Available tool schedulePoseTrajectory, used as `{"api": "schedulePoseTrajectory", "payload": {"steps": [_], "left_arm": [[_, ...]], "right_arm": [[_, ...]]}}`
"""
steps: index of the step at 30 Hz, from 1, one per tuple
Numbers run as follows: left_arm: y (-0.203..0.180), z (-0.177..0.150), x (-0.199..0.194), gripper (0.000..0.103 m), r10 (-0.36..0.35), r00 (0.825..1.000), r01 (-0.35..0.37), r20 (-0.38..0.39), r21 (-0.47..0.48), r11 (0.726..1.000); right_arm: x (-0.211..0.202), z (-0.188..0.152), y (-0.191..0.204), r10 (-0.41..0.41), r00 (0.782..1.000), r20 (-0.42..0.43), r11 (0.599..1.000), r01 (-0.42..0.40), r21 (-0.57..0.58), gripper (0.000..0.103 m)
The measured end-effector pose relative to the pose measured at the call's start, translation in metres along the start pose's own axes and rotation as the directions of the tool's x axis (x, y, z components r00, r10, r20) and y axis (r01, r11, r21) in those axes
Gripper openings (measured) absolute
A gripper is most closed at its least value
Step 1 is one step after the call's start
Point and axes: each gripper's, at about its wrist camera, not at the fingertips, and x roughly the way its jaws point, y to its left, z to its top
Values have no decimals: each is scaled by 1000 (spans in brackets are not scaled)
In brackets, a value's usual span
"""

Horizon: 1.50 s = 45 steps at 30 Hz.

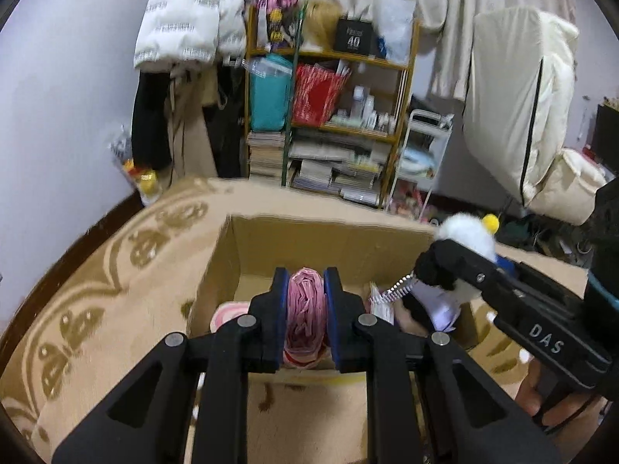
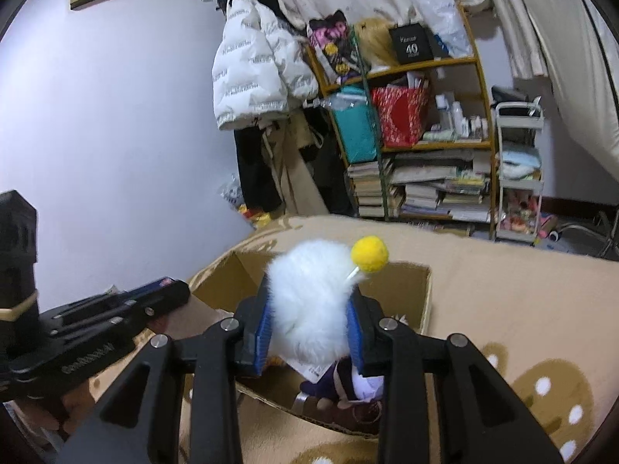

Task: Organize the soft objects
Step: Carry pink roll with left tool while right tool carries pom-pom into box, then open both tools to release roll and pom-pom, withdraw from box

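My left gripper (image 1: 305, 309) is clamped on a pink knitted soft thing (image 1: 305, 301), the blue pads (image 1: 279, 309) pressing it from both sides so it bulges a little between them. I hold it over the near part of the open cardboard box (image 1: 309, 243), which sits on the tan patterned blanket (image 1: 96, 270); held there, it should fall straight inside when I let go. Below it, at the left of the box floor, a pink-and-white soft item (image 1: 228, 315) already lies.

My right gripper (image 2: 305, 332) is closed on a white fluffy plush (image 2: 309, 301) with a yellow pom-pom (image 2: 369, 254) on a thin stalk. I pinch it low on the fur so the head stands up above the pads and the stalk stays free. It hangs over the right side of the box (image 2: 421, 301), and the left view shows a bead chain (image 1: 400, 288) dangling from it. Under it a purple-and-white plush (image 2: 348, 382) rests inside against the near wall, with some paper beside it.

I judge both pieces are ready to drop; the box has room on its far side, so opening there would keep the pile from heaping at the near edge. The chain could snag on the rim if I lower it carelessly
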Motion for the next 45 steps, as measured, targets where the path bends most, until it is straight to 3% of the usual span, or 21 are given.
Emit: {"api": "schedulePoseTrajectory", "payload": {"steps": [6,10,12,15,19,21,23,28,33,45], "left_arm": [[3,-11,6,25,35,997,-35,-66,7,999],[5,-13,6,32,60,993,-59,-104,13,998],[6,-13,2,53,79,992,-77,-97,22,997],[5,-12,-8,65,111,992,-109,-61,34,993],[3,-9,-22,66,142,988,-139,-59,49,989],[1,-8,-31,72,142,988,-140,-62,42,989],[0,-8,-38,79,148,987,-146,-67,33,989],[-2,-12,-58,89,151,986,-148,-76,46,988],[-7,-20,-77,99,147,985,-142,-88,68,988],[-14,-44,-105,100,158,975,-144,-156,95,985]], "right_arm": [[5,-6,-2,7,999,-44,1000,-7,3,39],[1,-5,2,0,999,-42,1000,-1,-3,50],[-2,-4,4,-10,999,-47,1000,9,-12,50],[-7,-4,5,-15,999,-50,1000,15,-4,52],[-18,-4,6,-38,998,-52,999,38,-1,66],[-25,-2,9,-35,998,-53,999,34,-4,69],[-31,-1,12,-44,998,-50,999,43,-7,88],[-57,-2,19,-57,998,-35,998,57,-10,103],[-76,-6,20,-64,997,-50,998,65,11,103],[-100,-21,25,-99,990,-105,994,103,30,103]]}}
